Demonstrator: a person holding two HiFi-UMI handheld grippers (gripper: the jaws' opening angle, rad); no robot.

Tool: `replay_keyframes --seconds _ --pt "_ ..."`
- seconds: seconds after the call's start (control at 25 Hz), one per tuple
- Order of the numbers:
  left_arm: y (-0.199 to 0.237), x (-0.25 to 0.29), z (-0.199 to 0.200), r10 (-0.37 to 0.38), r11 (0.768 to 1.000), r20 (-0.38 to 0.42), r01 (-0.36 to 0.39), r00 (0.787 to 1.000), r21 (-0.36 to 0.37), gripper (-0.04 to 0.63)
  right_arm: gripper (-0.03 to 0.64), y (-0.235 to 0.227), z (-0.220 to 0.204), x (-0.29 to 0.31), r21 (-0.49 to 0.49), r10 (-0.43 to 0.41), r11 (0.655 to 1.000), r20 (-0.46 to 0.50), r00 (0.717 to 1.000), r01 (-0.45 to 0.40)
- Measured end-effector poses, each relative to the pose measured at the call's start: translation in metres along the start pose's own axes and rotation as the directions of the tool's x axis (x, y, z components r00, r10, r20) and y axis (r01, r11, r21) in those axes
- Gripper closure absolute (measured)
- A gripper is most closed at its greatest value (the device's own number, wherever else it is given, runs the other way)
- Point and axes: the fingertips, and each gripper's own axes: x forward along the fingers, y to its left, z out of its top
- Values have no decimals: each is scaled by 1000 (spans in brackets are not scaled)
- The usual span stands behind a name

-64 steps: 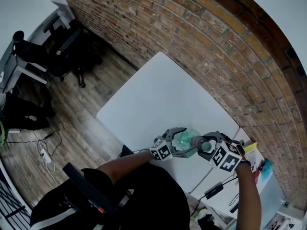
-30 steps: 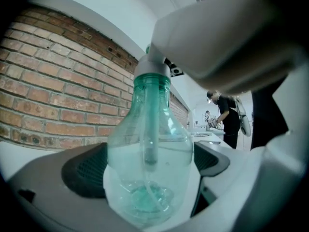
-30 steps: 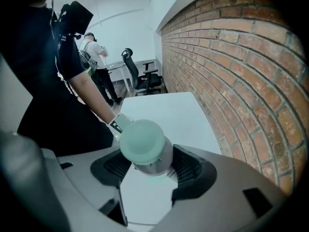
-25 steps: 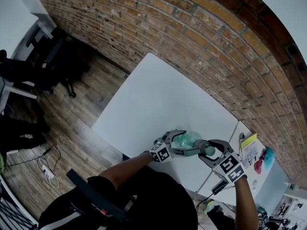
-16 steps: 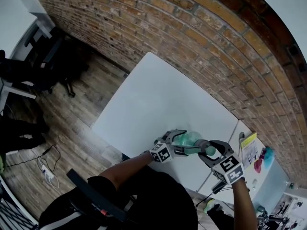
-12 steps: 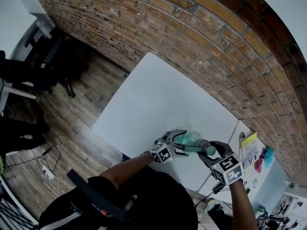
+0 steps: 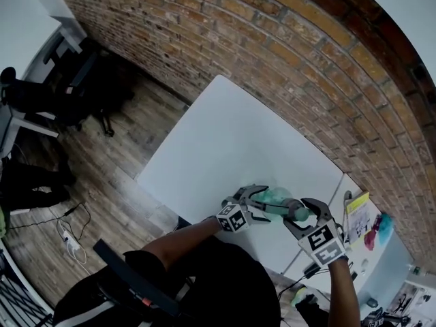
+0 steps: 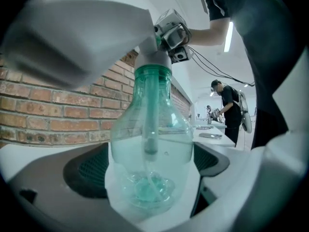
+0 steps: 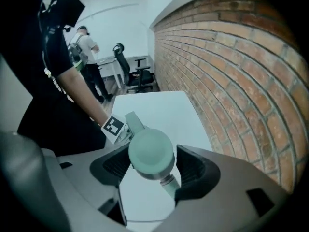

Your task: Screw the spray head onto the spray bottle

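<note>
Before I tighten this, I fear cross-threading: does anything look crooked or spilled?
Nothing stands out. The spray head sits in line with the bottle neck, its tube hangs straight inside, and no spill shows.

Both forearms reach forward, grippers facing each other; the left gripper [image 7: 262, 199] clamps the bottle [image 8: 150, 149], the right gripper [image 7: 304, 211] the spray head [image 9: 150, 153].

Brick wall [image 7: 286, 39] along the far side. White table [image 7: 225, 135] against it, second table [image 7: 388, 264] at right. Wood floor [image 7: 116, 176] left; office chair [image 7: 102, 77] far left; cables [image 7: 68, 237] near left.
</note>
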Motion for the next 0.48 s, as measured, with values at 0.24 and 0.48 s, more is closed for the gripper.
replay_keyframes --seconds 0.24,0.48 --pt "4 -8 5 20 1000 -3 -20 1000 -24 54 342 16 6 1 -470 104 868 -144 984 -160" --pt "1 -4 20 24 999 13 -23 1000 -39 54 342 18 -15 13 -641 99 691 -373 923 -333"
